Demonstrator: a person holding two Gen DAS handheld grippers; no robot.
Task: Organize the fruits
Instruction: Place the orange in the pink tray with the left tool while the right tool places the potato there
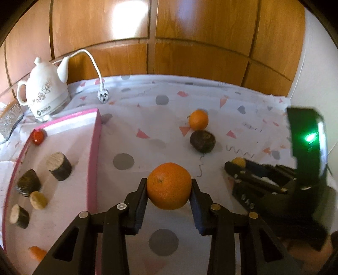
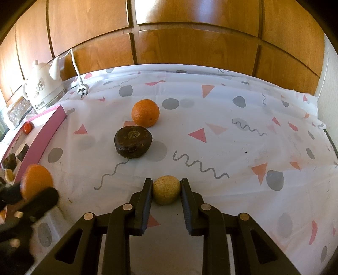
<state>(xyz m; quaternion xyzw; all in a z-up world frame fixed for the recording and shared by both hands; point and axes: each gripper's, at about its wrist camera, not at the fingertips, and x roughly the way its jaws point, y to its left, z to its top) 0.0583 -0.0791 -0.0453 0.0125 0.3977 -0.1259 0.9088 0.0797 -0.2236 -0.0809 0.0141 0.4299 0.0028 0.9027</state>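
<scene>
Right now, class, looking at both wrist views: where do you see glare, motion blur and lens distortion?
Left wrist view: glare on the wooden panels, right gripper smeared with blur, panel lines bowed. Right wrist view: left gripper and its orange blurred, tablecloth edge curved by the fisheye, dark corners.

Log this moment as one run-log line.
left gripper: shut on orange | right gripper: shut on pale round fruit | on cloth: second orange, dark fruit | pink-rimmed tray: partly filled

The orange piece (image 1: pixel 37 252) in the pink-rimmed tray (image 1: pixel 94 169) is edge-cropped.
</scene>
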